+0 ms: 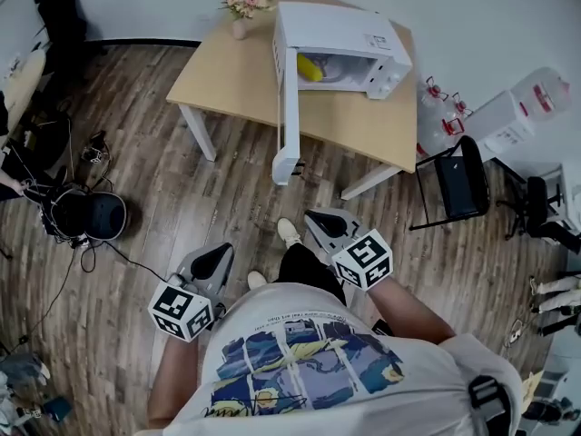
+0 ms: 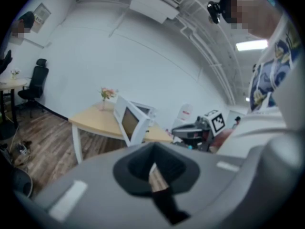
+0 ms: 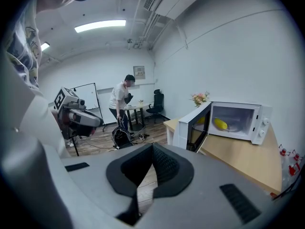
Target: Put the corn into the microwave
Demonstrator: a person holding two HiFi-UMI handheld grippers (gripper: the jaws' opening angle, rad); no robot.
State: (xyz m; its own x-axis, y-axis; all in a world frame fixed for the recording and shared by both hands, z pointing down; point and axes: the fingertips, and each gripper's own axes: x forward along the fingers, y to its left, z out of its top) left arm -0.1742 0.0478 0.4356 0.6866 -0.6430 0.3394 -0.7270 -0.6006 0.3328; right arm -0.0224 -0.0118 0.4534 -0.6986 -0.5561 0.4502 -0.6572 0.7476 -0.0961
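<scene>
The yellow corn (image 1: 310,67) lies inside the white microwave (image 1: 343,33), which stands on the wooden table (image 1: 227,78) with its door (image 1: 290,107) swung wide open. In the right gripper view the corn (image 3: 220,124) rests on the plate in the lit cavity. Both grippers are held close to my body, well short of the table. My left gripper (image 1: 213,260) (image 2: 153,171) is shut and empty. My right gripper (image 1: 327,223) (image 3: 151,168) is also shut with nothing in it.
A vase of flowers (image 1: 243,7) stands at the table's far corner. A black folding chair (image 1: 458,184) and water jugs (image 1: 536,94) sit right of the table. Cables and a dark bag (image 1: 86,214) lie on the floor at left. A person (image 3: 121,101) stands across the room.
</scene>
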